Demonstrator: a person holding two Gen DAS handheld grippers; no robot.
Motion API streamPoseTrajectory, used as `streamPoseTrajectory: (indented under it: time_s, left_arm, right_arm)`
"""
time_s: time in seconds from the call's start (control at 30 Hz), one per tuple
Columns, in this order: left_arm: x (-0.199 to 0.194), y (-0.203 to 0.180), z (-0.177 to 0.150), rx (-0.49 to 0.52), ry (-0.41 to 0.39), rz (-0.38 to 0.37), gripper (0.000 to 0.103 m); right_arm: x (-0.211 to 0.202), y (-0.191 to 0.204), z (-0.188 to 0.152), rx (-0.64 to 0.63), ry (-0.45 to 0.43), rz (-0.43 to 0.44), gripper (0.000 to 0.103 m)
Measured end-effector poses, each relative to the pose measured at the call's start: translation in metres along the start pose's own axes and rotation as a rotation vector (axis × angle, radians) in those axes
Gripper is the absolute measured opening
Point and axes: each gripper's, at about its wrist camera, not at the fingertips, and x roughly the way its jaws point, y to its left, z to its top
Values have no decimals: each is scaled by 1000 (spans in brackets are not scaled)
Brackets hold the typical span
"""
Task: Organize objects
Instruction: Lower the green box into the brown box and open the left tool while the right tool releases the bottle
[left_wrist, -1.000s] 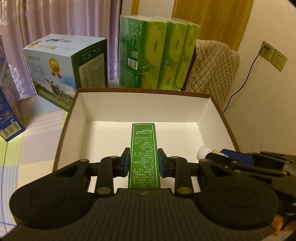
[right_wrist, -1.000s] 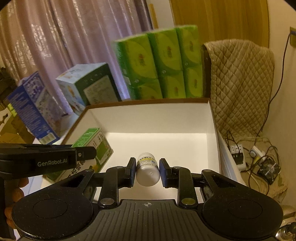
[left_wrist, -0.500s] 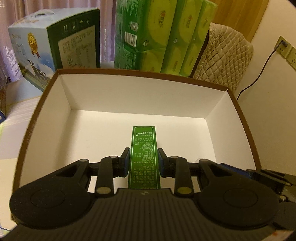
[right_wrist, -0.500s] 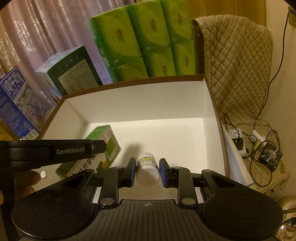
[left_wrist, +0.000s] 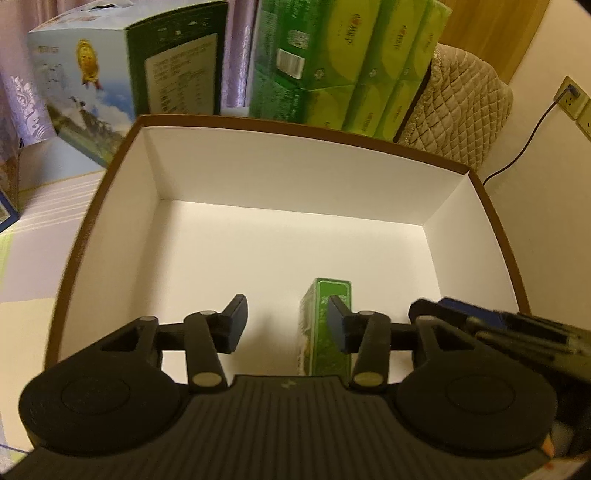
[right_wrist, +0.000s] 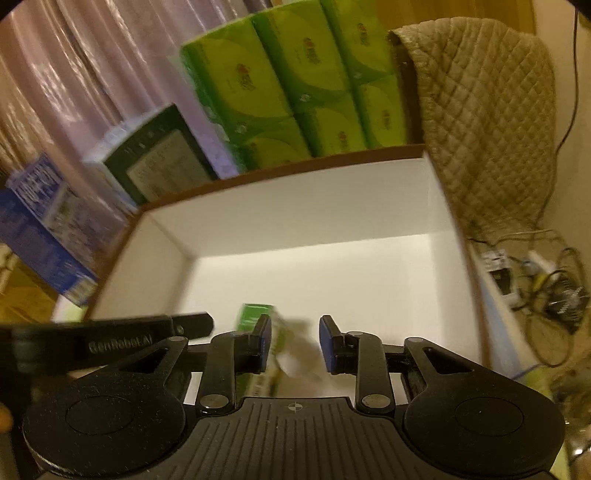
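A white-lined tray box (left_wrist: 122, 206) with a brown rim is seen from above by both wrist cameras, and both grippers are held over its near edge. The left gripper (left_wrist: 286, 319) is spread wide, with nothing held between its blue-padded fingers (left_wrist: 236, 314). A green carton (left_wrist: 327, 332) is seen on the white floor of the box, standing on a long narrow edge, just inside the right-hand finger of the left gripper and partly hidden by it; whether pad and carton touch cannot be told. The right gripper (right_wrist: 295, 341) is also parted, and nothing is gripped by it. In the right wrist view the green carton (right_wrist: 255, 314) is seen behind that gripper's left finger, and a blurred pale shape lies in the gap beside it; what it is cannot be told. The black body of the left gripper is seen crossing the lower left of that view. The far half of the box floor is left bare, with open white floor bounded by the back wall and the two side walls. Beyond the back rim, green tissue packs (left_wrist: 354, 62) are stacked, with a printed carton (left_wrist: 110, 74) to their left, a blue carton (right_wrist: 40, 229) further left, and a quilted cover (left_wrist: 458, 110) to their right.
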Motion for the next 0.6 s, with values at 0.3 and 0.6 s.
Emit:
streamPoseTrajectory:
  time_s: [0.3,0.6]
  left_arm:
    - [-34,11,-10,19,-15,-1,61]
    - [-69,14,-27,21,-23,-3,70]
  right_arm:
    - [-32,0,-2,27,-37,-9,55]
    - [-69,4,-20,30,-43,-24,63]
